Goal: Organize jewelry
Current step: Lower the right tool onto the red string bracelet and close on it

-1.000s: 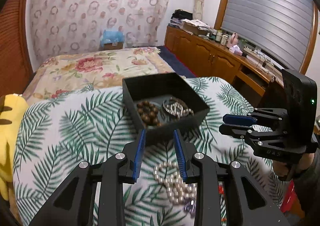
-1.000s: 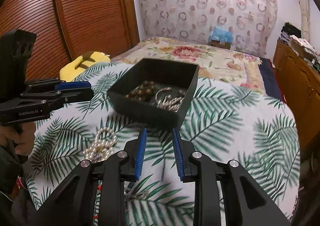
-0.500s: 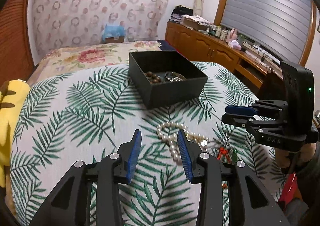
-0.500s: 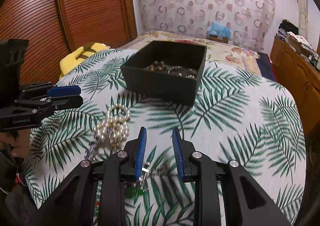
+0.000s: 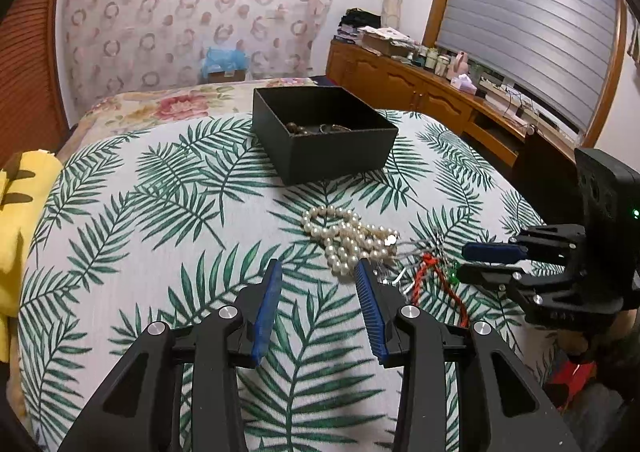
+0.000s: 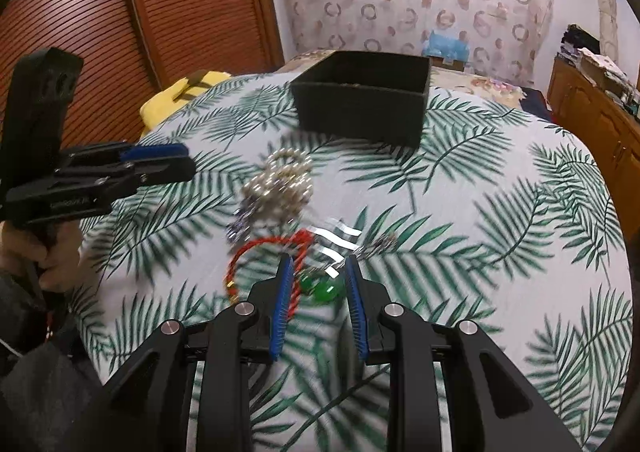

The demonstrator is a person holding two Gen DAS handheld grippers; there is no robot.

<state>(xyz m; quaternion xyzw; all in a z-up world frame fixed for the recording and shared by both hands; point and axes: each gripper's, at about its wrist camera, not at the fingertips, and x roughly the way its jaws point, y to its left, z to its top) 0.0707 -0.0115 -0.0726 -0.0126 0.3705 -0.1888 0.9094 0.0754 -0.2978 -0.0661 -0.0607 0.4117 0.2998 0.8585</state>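
Yellow plush fabric (image 5: 16,219) bunches at the far left edge of the bed. White cloth printed with green palm fronds (image 5: 160,219) covers the mattress, smooth and slightly domed.

Left gripper (image 5: 318,272): black plastic frame, ribbed blue pads; its jaws have just been opening and stand apart with only cloth between them. A hand (image 6: 44,252) grips its handle, seen in the right wrist view.

Black square box (image 5: 328,131), matte, straight-walled, open-topped, sits further up the cloth. Inside, dark round beads and something metallic show only partly over the rim.

Pearl strand (image 5: 348,236), cream, glossy, round beads, lies coiled in loose loops between box and grippers, just ahead of the left gripper's right finger.

Red twisted cord (image 6: 264,256) curves in a loop beside the pearls; thin silvery chain pieces (image 6: 340,240) lie tangled near it, blurred.

Green translucent beads (image 6: 322,288), rounded, rest on the cloth.

Right gripper (image 6: 316,276): same build, jaws parted, pressing nothing; the green beads and part of the red cord sit in the gap between its fingers.

Wooden cabinets (image 5: 420,91) run along the right wall.
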